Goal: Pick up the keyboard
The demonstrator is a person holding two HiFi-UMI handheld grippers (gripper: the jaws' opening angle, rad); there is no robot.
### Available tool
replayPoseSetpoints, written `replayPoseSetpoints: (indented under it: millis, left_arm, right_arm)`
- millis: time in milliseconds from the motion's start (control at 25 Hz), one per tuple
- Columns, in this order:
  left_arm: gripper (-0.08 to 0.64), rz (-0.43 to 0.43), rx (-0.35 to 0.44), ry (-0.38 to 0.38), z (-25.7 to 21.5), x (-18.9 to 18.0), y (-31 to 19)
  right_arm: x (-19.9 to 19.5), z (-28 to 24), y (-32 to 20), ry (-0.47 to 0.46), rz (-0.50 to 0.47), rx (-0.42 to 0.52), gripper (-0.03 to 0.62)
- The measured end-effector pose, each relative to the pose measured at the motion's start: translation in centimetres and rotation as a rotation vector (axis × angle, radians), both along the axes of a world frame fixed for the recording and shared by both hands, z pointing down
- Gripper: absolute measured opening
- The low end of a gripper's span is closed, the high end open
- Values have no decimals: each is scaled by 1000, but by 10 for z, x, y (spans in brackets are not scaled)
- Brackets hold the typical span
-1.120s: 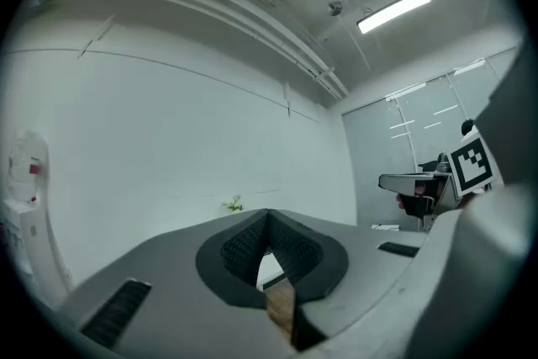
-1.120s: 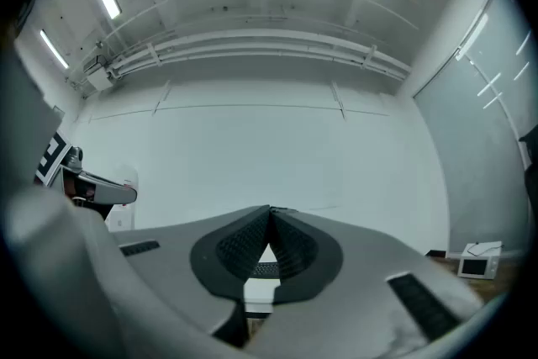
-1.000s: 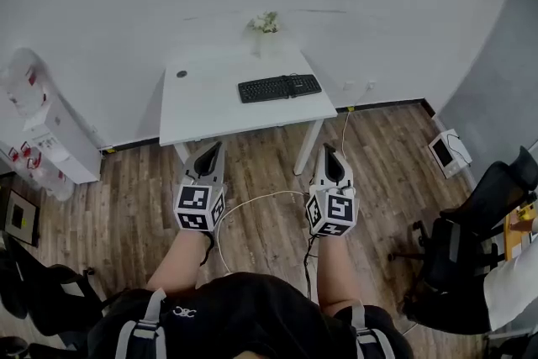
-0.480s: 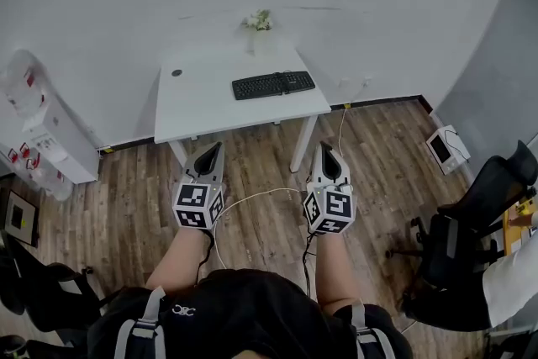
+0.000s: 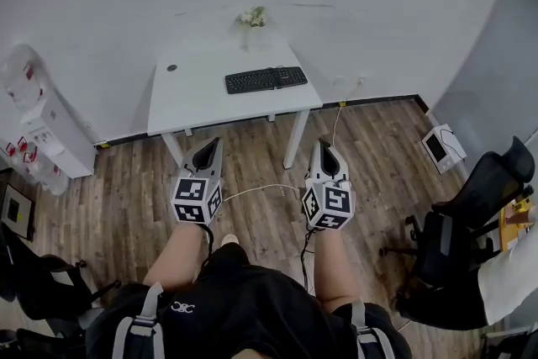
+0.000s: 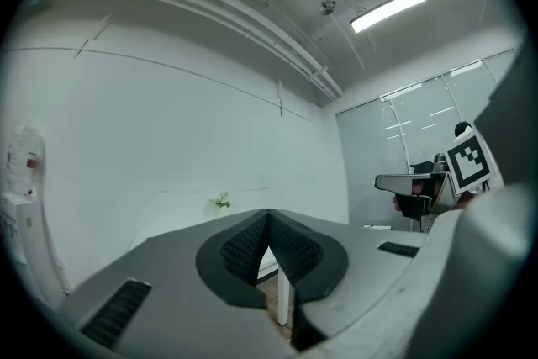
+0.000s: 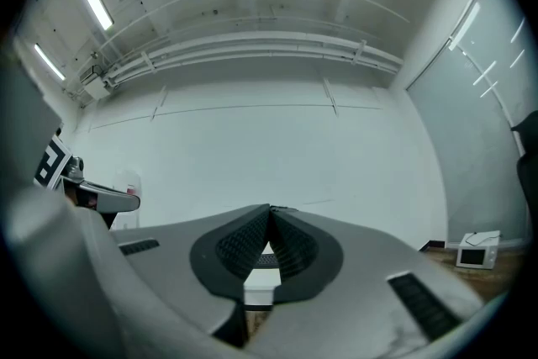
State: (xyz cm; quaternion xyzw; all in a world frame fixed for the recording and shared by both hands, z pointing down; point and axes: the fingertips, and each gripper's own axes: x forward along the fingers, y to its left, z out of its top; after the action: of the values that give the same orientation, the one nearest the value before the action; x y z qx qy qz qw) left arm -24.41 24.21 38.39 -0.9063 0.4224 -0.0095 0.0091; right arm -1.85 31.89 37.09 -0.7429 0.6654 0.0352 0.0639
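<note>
The black keyboard (image 5: 266, 80) lies toward the white table's (image 5: 189, 101) right edge. The left gripper (image 5: 215, 145) and right gripper (image 5: 323, 145), jaws pressed together and empty, hang over open wooden floor (image 5: 370, 147), short of the table's near edge.

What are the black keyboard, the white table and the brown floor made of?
The flat black keyboard looks like matte plastic: dull, with rows of keys. The white rectangular table has a smooth, plain top, perhaps laminated board. The brown plank floor shows grain and board seams: wood or wood-look laminate.

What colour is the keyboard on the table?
Black. The flat rectangular keyboard shows best in the head view.
</note>
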Motion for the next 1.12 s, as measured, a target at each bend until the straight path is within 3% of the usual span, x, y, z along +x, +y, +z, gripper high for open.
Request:
replayPoseSetpoints:
  millis: [600, 880, 1120]
  left_arm:
    - [12, 10, 29, 22, 13, 29, -29]
    - [12, 11, 30, 36, 26, 61, -88]
    - [12, 2, 14, 41, 33, 97, -170]
  right_arm:
    - [38, 15, -23, 11, 17, 3, 5]
    - [67, 24, -85, 26, 5, 7, 5]
    - [95, 31, -168, 41, -22, -6, 5]
